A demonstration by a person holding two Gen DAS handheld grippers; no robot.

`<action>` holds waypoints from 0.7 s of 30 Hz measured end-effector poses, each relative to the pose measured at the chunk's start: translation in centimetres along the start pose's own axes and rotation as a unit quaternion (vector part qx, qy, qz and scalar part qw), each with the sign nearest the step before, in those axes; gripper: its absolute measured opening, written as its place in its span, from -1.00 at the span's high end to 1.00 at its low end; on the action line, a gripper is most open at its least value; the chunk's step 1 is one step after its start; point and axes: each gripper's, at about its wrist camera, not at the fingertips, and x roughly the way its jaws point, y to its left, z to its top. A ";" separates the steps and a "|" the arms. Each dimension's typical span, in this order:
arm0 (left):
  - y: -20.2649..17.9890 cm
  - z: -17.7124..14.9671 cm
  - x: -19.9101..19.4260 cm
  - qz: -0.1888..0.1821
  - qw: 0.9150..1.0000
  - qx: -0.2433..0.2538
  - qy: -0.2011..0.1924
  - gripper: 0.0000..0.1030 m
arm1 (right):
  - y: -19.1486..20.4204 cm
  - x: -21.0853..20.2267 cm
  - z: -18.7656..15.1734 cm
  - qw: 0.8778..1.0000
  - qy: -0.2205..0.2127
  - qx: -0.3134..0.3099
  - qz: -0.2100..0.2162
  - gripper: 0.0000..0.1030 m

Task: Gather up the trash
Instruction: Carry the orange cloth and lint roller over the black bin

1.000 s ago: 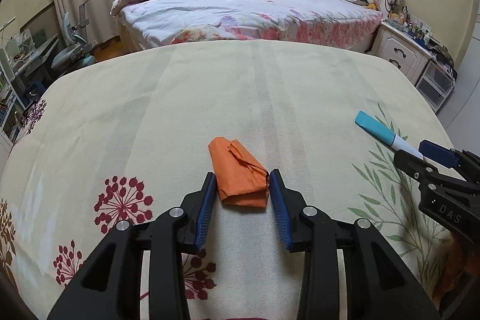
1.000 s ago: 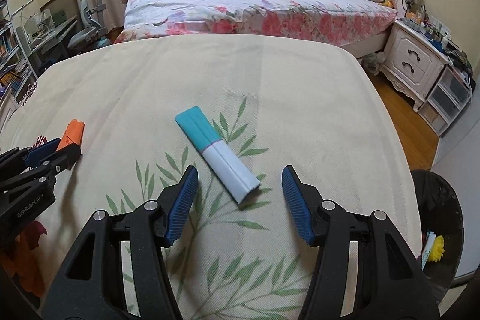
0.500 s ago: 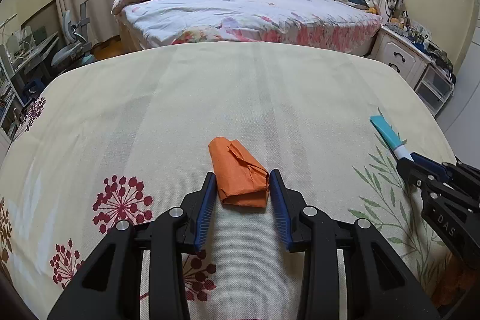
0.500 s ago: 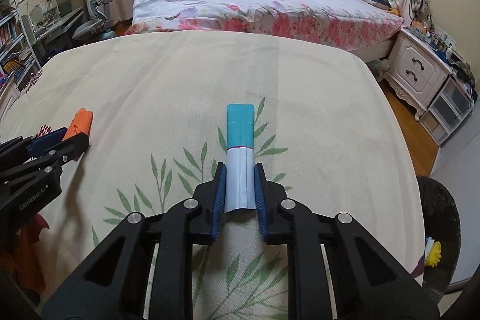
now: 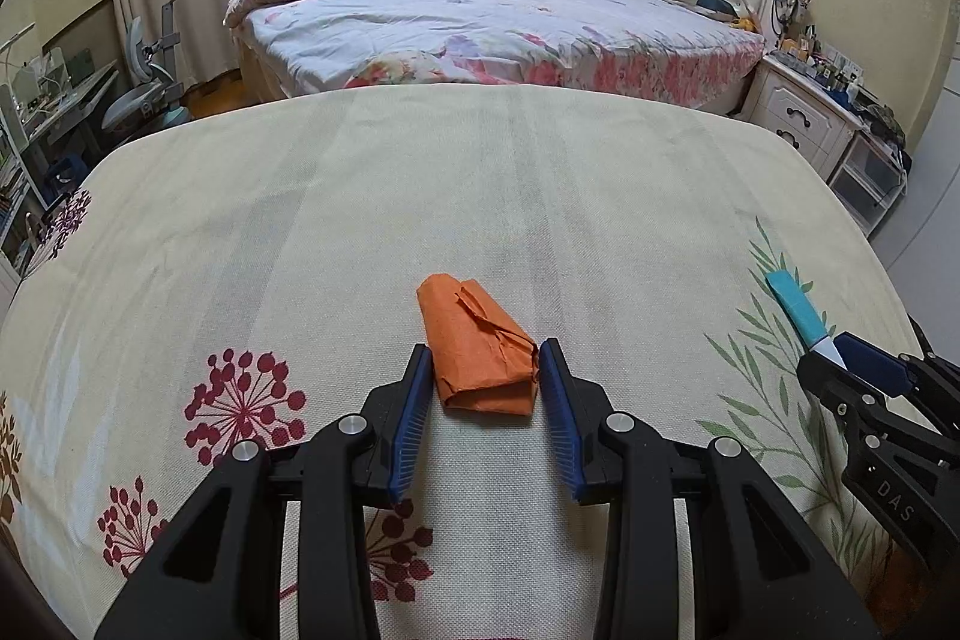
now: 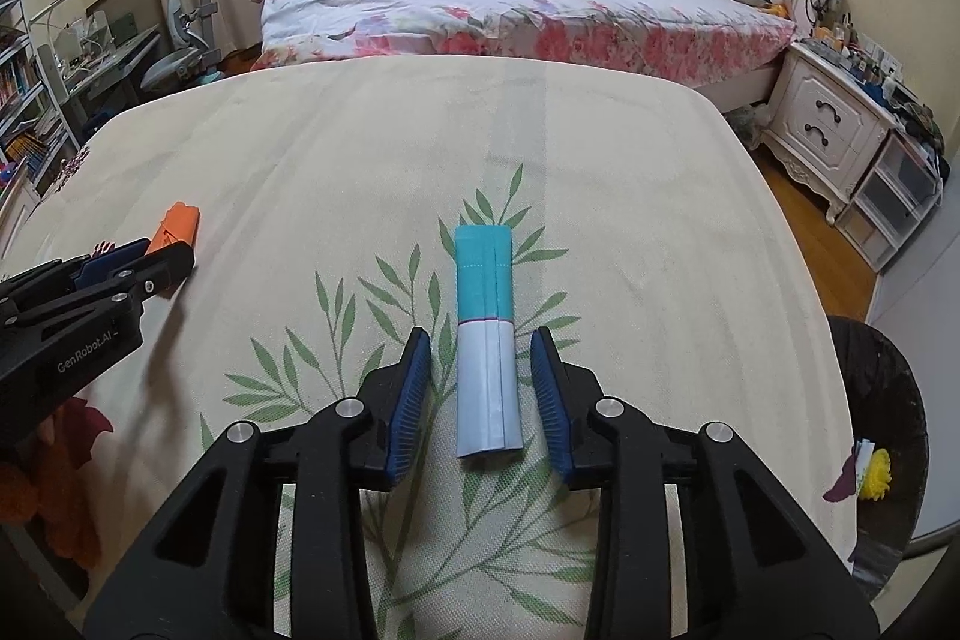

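A folded orange paper (image 5: 474,340) lies on the cream tablecloth (image 5: 480,190). My left gripper (image 5: 483,358) is shut on its near end, both blue pads against its sides. A teal and white packet (image 6: 485,340) lies lengthwise between the jaws of my right gripper (image 6: 480,346). Those jaws are opening, with a small gap on each side of the packet. In the left wrist view the packet (image 5: 798,307) and the right gripper (image 5: 852,361) show at the right edge. The right wrist view has the left gripper (image 6: 168,256) and the orange paper (image 6: 177,226) at its left.
A black trash bin (image 6: 876,400) stands on the floor off the table's right edge, with a yellow item inside. Beyond the table is a bed (image 6: 510,4), with a white nightstand (image 6: 834,130) to its right. Desk, chair and shelves fill the left side.
The right gripper closed onto the packet, which turned from slanted to straight, and its pads have now parted from it again. The left gripper and orange paper have not moved.
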 end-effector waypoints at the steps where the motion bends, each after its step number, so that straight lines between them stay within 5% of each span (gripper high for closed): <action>1: 0.0 0.0 0.0 0.000 1.000 0.000 0.000 0.28 | -0.1 0.1 0.1 1.000 0.000 0.000 0.000 0.34; 7: 0.0 0.0 0.0 0.000 1.000 0.000 0.000 0.28 | -0.2 0.3 0.4 1.000 -0.001 0.006 -0.005 0.63; 21: 0.2 0.1 -0.2 -0.002 1.000 -0.002 -0.004 0.28 | -1.0 -0.4 -0.1 1.000 -0.012 0.022 -0.007 0.73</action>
